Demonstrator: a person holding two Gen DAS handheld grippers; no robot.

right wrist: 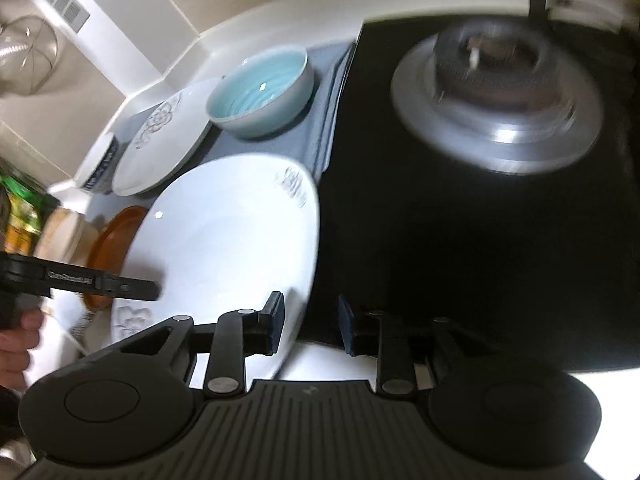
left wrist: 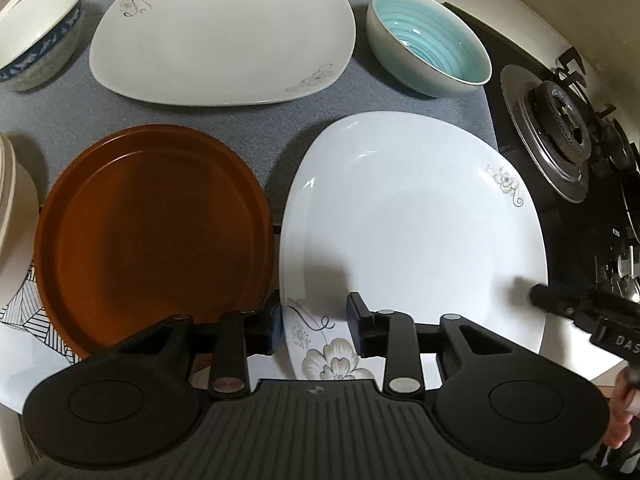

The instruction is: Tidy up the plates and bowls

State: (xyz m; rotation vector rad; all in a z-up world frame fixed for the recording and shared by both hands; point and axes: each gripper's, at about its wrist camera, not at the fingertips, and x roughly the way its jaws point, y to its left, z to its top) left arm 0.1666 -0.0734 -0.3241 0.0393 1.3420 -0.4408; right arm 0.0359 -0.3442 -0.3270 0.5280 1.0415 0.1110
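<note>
A near white floral plate [left wrist: 416, 232] lies on the grey mat [left wrist: 160, 112], beside a brown round plate [left wrist: 156, 236]. A second white floral plate [left wrist: 224, 36] lies behind, with a teal bowl [left wrist: 430, 52] at the back right and a blue-patterned bowl [left wrist: 40, 36] at the back left. My left gripper [left wrist: 316, 324] is open, its fingers straddling the near plate's left front rim. My right gripper [right wrist: 310, 324] is open, straddling the same plate's [right wrist: 228, 240] right edge. The teal bowl [right wrist: 260, 92] and brown plate [right wrist: 114, 240] also show in the right wrist view.
A black gas hob [left wrist: 560, 128] with a metal burner [right wrist: 500, 104] lies right of the mat. A cream stack of dishes [left wrist: 12, 216] sits at the left edge. A patterned cloth [left wrist: 24, 320] lies at the front left. The right wrist view is motion-blurred.
</note>
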